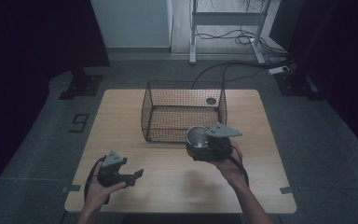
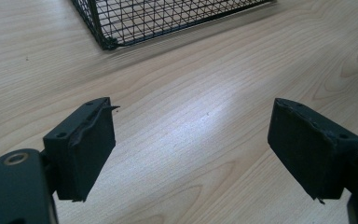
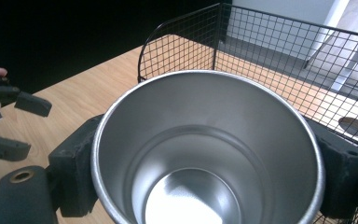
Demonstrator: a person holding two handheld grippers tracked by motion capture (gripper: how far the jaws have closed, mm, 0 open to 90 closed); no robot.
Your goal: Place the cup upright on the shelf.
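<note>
The right claw [image 1: 200, 148] grips an upright steel cup [image 1: 196, 136] above the desk [image 1: 168, 186]; the wire basket [image 1: 184, 109] sits at eleven o'clock from it. Left claw [image 1: 133, 176] rests open.

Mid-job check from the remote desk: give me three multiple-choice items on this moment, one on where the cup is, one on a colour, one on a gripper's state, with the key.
1. Where is the steel cup?
A. Inside the wire basket
B. Between the right gripper's pads, just in front of the wire basket
C. Lying on the floor

2. What colour is the basket's mesh?
A. Black
B. White
C. Red

3. How do the left gripper jaws stand?
A. Shut on the cup
B. Shut on nothing
C. Open, with bare table between them

Key: 1 B, the right gripper pads press on the cup's sides, near the basket's front wall; 2 A, the wires look black in all views; 3 C, the left gripper view shows wood between the two pads.
</note>
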